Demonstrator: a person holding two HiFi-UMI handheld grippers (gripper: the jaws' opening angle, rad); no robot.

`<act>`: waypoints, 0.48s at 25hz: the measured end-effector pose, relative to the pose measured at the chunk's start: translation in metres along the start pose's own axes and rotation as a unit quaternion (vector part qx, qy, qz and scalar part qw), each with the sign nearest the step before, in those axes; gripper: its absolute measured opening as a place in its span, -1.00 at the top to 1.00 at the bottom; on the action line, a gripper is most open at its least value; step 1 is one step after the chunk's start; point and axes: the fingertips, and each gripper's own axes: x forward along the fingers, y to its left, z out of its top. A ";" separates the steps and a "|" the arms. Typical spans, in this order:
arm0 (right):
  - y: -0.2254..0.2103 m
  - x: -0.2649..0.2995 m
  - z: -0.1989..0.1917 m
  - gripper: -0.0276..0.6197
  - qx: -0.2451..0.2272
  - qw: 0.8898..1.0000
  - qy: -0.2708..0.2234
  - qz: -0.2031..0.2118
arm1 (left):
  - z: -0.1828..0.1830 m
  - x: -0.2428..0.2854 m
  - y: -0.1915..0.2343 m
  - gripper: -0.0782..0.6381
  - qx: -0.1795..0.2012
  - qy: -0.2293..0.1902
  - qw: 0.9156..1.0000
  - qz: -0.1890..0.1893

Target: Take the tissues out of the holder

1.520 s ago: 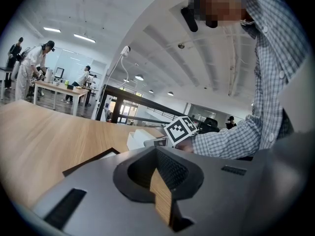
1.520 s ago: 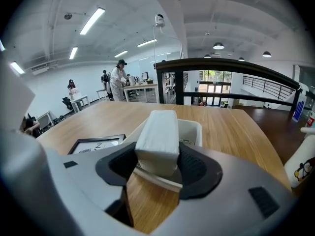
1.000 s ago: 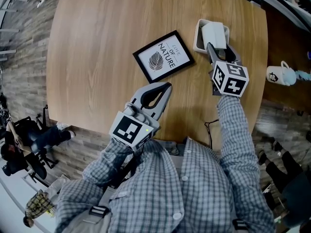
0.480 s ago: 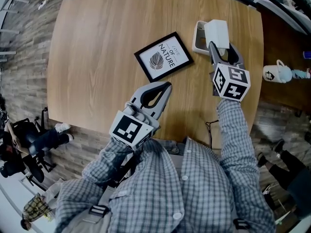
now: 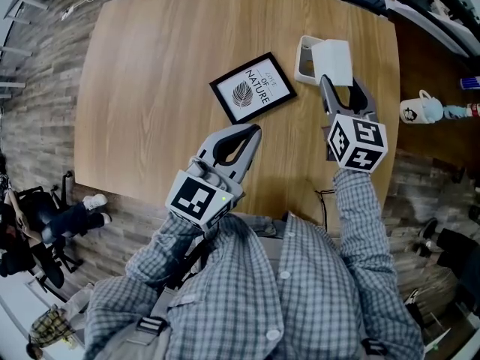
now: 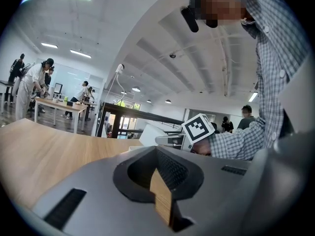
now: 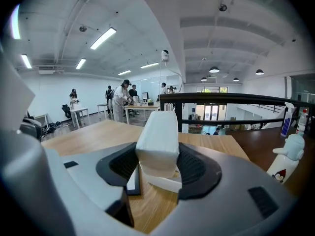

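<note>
The white tissue pack (image 5: 332, 61) is held upright in my right gripper (image 5: 338, 83), which is shut on its lower part. In the right gripper view the tissue pack (image 7: 158, 140) stands between the jaws of my right gripper (image 7: 158, 157), raised above the white holder (image 7: 162, 182). The holder (image 5: 304, 59) sits on the wooden table (image 5: 157, 66) at the far right, just left of the pack. My left gripper (image 5: 250, 133) hovers near the table's front edge, shut, with nothing in it. The left gripper view shows my left gripper (image 6: 160, 180) with jaws together.
A black-framed picture (image 5: 253, 88) lies flat on the table between the two grippers. A white figurine (image 5: 416, 111) stands off the table to the right, beyond its edge. A thin dark cable (image 5: 323, 196) hangs by the front edge.
The right gripper has drawn the tissue pack up and slightly right, so more of the holder shows beside it. The left gripper has barely moved.
</note>
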 end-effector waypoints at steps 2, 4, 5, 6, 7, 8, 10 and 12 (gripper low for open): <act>0.004 -0.010 -0.002 0.14 0.002 1.000 -0.001 0.002 | 0.004 -0.004 -0.002 0.78 -0.003 -0.003 1.000 0.004; 0.008 -0.021 -0.005 0.14 0.002 1.000 0.000 0.005 | 0.006 -0.008 -0.005 0.78 -0.005 -0.007 1.000 0.006; 0.011 -0.026 -0.007 0.14 0.002 1.000 0.000 0.008 | 0.006 -0.010 -0.005 0.78 -0.004 -0.009 1.000 0.007; 0.014 -0.030 -0.009 0.14 0.002 1.000 0.002 0.012 | 0.007 -0.012 -0.006 0.78 0.000 -0.011 1.000 0.007; 0.018 -0.035 -0.012 0.14 0.000 1.000 0.003 0.016 | 0.007 -0.014 -0.006 0.78 0.004 -0.014 1.000 0.007; 0.021 -0.038 -0.014 0.14 -0.003 1.000 0.005 0.020 | 0.007 -0.016 -0.007 0.78 0.007 -0.015 1.000 0.006; 0.028 -0.046 -0.020 0.14 -0.004 1.000 0.008 0.024 | 0.007 -0.021 -0.010 0.78 0.009 -0.016 1.000 0.005; 0.033 -0.054 -0.025 0.14 -0.002 1.000 0.010 0.027 | 0.008 -0.025 -0.012 0.78 0.012 -0.017 1.000 0.005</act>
